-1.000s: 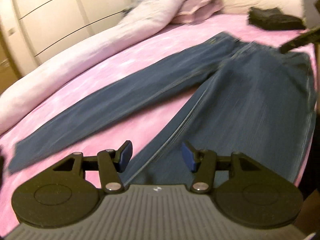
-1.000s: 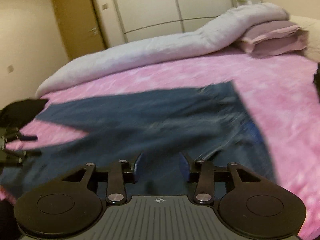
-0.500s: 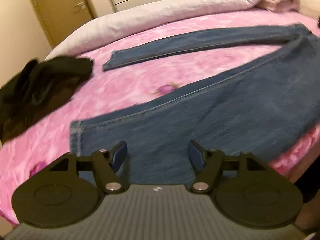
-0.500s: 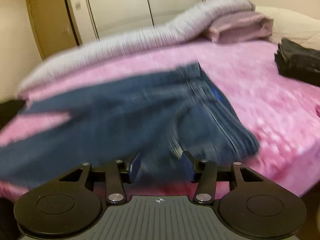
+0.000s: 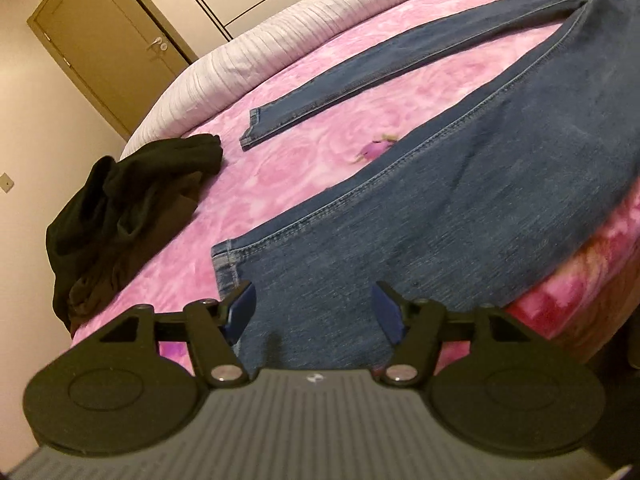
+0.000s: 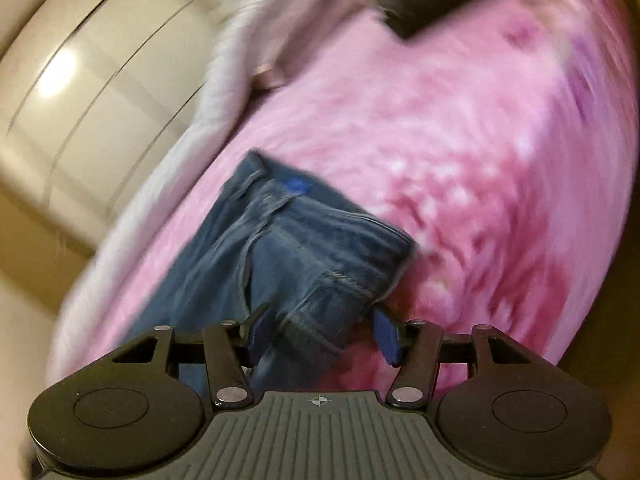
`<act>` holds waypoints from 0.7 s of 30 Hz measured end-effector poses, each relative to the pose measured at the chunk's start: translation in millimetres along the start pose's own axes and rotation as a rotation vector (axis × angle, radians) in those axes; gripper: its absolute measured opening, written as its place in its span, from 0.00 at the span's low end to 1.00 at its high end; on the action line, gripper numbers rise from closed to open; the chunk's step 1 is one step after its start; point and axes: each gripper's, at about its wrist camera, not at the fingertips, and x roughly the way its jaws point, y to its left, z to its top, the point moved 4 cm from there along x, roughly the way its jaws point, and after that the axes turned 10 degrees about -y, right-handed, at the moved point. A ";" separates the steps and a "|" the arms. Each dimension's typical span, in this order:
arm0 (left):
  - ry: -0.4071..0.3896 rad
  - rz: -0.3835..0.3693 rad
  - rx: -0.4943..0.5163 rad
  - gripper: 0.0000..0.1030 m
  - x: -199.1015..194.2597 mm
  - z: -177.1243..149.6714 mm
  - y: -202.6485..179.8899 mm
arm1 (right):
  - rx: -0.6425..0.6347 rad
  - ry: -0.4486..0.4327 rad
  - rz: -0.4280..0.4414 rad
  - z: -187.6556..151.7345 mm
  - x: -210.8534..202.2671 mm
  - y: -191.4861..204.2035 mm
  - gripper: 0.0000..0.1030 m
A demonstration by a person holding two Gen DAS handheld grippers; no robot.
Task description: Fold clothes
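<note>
**A:** so where are the jeans (image 5: 460, 184) at?

**B:** spread flat on the pink bedspread (image 5: 320, 136), legs splayed apart in a V. The near leg's hem sits right in front of the left gripper (image 5: 314, 312), near the bed's edge. The far leg runs toward the rolled white duvet (image 5: 288, 52).

**A:** left claw grabbing anything?

**B:** nope, jaws spread wide, just over the denim at the hem, nothing pinched.

**A:** and the right one?

**B:** right gripper (image 6: 322, 334) is also spread open, at the waistband end of the jeans (image 6: 304, 248). Denim lies between the fingers, but that view's blurry, so I can't tell if it's touching.

**A:** other stuff?

**B:** a black clothes pile (image 5: 120, 212) left of the hems, and a brown door (image 5: 108, 44) behind.
</note>
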 end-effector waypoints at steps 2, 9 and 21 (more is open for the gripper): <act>-0.007 -0.007 0.023 0.59 0.3 3.1 -4.6 | 0.023 -0.026 -0.015 9.3 2.8 -6.2 0.06; -0.022 -0.035 0.093 0.59 1.1 1.7 -9.7 | -0.122 -0.012 -0.011 22.1 5.9 -10.7 0.08; 0.045 0.063 -0.027 0.63 -12.5 -34.4 31.4 | -0.325 -0.048 -0.013 -10.8 -43.8 29.9 0.38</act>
